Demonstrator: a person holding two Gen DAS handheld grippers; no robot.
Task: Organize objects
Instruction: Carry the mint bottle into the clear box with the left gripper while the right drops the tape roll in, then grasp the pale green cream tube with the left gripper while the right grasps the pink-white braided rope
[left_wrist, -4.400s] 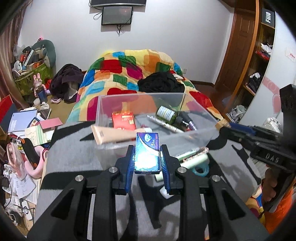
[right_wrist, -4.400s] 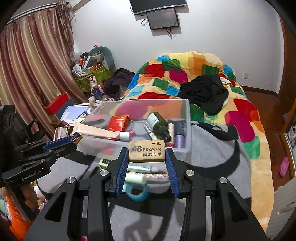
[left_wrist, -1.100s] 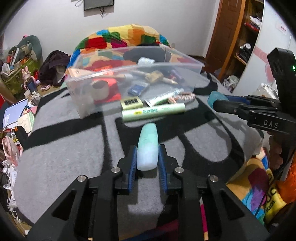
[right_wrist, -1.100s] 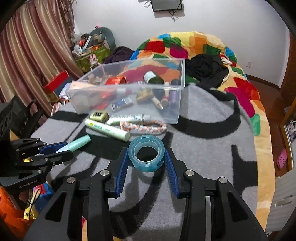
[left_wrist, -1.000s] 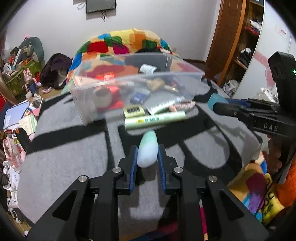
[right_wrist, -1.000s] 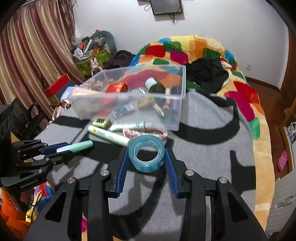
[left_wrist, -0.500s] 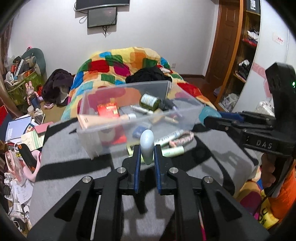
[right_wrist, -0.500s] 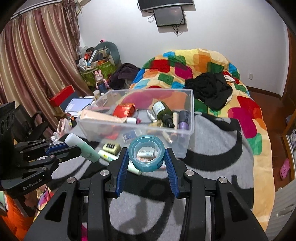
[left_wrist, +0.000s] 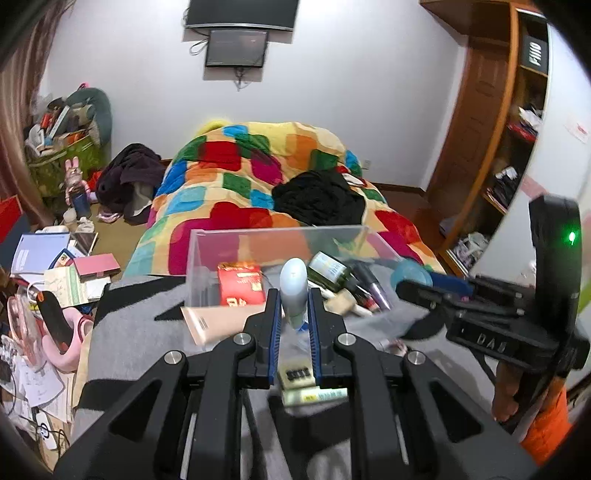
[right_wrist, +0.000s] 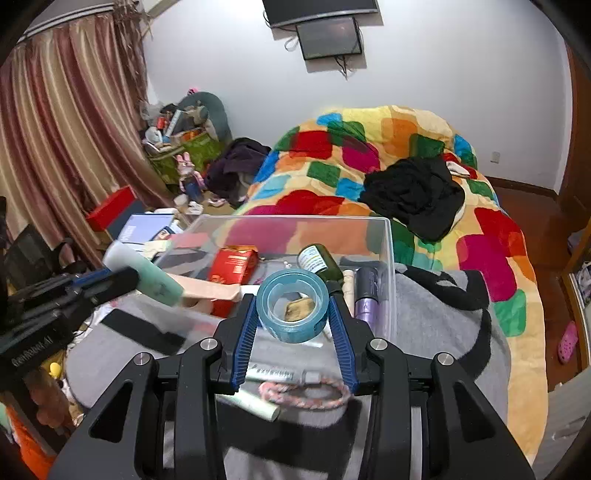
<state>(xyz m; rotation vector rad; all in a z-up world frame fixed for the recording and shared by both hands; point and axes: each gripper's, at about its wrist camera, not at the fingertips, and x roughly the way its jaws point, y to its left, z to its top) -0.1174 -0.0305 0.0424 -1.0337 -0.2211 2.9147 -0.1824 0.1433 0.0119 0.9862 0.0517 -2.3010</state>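
Note:
My left gripper (left_wrist: 293, 314) is shut on a pale mint tube (left_wrist: 293, 288) and holds it over the near edge of the clear plastic bin (left_wrist: 207, 240). The tube also shows in the right wrist view (right_wrist: 147, 275). My right gripper (right_wrist: 293, 314) is shut on a blue tape roll (right_wrist: 293, 304) and holds it above the bin's near wall (right_wrist: 388, 236). The tape roll shows in the left wrist view (left_wrist: 410, 275). The bin holds a red pack (right_wrist: 232, 266), a dark green bottle (right_wrist: 319, 262), a purple tube (right_wrist: 365, 295) and a beige tube (left_wrist: 214, 323).
On the grey blanket (right_wrist: 443, 332) in front of the bin lie a braided pink cord (right_wrist: 303, 393), a green-white tube (right_wrist: 251, 402), a silver tube (right_wrist: 273, 376) and a small yellow-black block (left_wrist: 295, 374). A colourful quilt (left_wrist: 240, 177) lies behind. Clutter covers the floor at left.
Both grippers have lifted their objects off the blanket and carried them forward to the bin. The mint tube and the tape roll now hang over the bin's near side.

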